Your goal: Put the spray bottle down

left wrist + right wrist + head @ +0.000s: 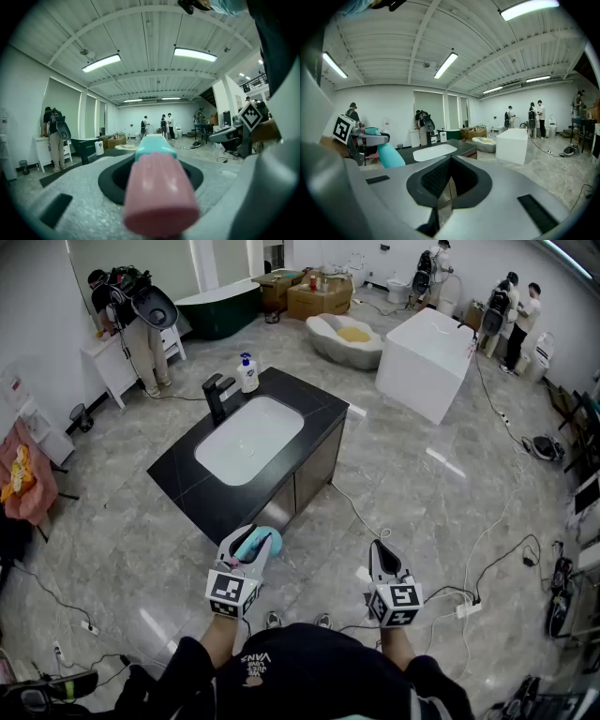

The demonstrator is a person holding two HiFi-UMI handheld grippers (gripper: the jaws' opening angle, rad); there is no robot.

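Left gripper [249, 540] jaws were clamped on the teal spray bottle [260, 545], pink end facing its camera. Bottle was held in the air, near side of the black counter [183, 479]. Right gripper [382, 555] jaws were together, empty.

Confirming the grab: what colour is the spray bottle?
Spray bottle: teal, pink end; best in left gripper view.

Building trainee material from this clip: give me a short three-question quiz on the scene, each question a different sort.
1. True or false: the teal plastic spray bottle with the pink cap already stands on the black countertop.
2. Which holds that bottle? A left gripper; B right gripper; C neither.
3. Fill in: the white pump bottle stands beside the black ____.
Key: 1 false; 2 A; 3 faucet.
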